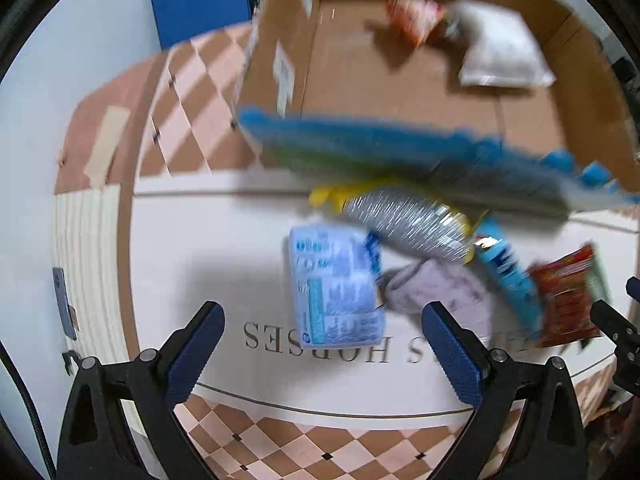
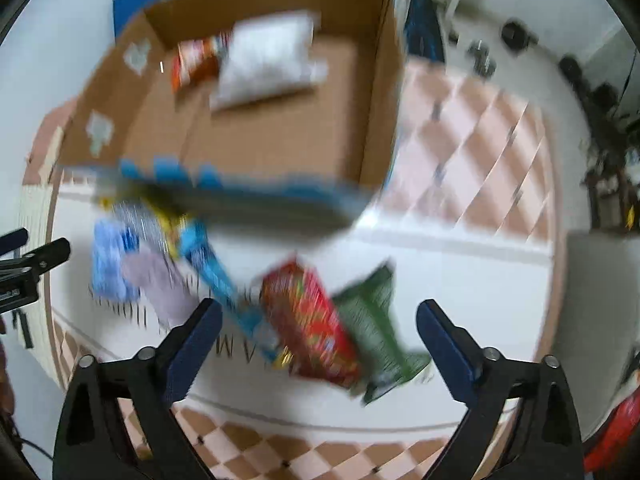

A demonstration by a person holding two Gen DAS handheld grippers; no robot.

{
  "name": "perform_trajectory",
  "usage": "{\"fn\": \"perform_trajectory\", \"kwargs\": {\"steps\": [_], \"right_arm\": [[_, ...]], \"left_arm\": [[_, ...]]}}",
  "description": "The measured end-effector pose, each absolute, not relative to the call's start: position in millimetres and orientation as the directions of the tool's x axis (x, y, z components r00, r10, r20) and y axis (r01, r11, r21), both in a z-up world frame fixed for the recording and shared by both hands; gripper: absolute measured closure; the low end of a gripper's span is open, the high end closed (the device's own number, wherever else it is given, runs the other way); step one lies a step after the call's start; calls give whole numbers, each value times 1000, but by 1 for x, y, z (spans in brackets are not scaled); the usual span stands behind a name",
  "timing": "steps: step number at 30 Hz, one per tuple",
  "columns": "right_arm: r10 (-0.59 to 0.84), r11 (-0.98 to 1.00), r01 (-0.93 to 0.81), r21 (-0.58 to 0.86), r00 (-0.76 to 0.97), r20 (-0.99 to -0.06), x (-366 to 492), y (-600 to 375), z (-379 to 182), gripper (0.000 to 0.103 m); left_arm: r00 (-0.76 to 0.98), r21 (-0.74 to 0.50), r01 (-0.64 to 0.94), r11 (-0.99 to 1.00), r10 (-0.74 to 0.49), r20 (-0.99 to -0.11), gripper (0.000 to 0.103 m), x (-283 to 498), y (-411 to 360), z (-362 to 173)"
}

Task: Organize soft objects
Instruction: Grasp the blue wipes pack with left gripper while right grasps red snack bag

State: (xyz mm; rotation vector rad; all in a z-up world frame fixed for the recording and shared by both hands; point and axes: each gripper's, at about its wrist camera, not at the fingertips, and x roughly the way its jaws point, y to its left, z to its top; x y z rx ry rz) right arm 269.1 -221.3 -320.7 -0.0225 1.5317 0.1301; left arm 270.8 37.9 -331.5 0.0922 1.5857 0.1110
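Observation:
Soft packs lie on a white mat (image 1: 224, 240). In the left wrist view my open, empty left gripper (image 1: 324, 344) hovers above a pale blue tissue pack (image 1: 336, 288); beside it are a lilac cloth (image 1: 440, 292), a silver-yellow bag (image 1: 408, 220), a blue packet (image 1: 508, 272) and a red snack bag (image 1: 568, 300). In the right wrist view my open, empty right gripper (image 2: 320, 336) hovers above the red snack bag (image 2: 308, 320) and a green bag (image 2: 376, 320). An open cardboard box (image 2: 256, 136) behind holds a white pillow pack (image 2: 268, 64) and an orange-red bag (image 2: 196, 60). Both views are blurred.
A long blue-edged flat item (image 1: 420, 156) lies along the box's near edge, also in the right wrist view (image 2: 248, 196). The checkered pink-brown floor (image 2: 472, 128) surrounds the mat. A blue panel (image 1: 200, 0) stands behind the box. Dark clutter (image 2: 608, 152) sits at the right.

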Motion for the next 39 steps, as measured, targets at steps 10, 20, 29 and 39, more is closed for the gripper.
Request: {"fn": "perform_trajectory", "kwargs": {"steps": [10, 20, 29, 39], "right_arm": [[195, 979, 77, 187, -106, -975, 263, -240, -389, 65], [289, 935, 269, 232, -195, -937, 194, -294, -404, 48], [191, 971, 180, 159, -177, -966, 188, -265, -403, 22], [143, 985, 123, 118, -216, -966, 166, -235, -420, 48]], "left_arm": [[-83, 115, -22, 993, 112, -990, 2, 268, 48, -371], [-114, 69, -46, 997, 64, -991, 2, 271, 56, -385], [-145, 121, 61, 991, 128, -981, 7, 283, 37, -412], [-181, 83, -6, 997, 81, -980, 48, 233, 65, -415]]}}
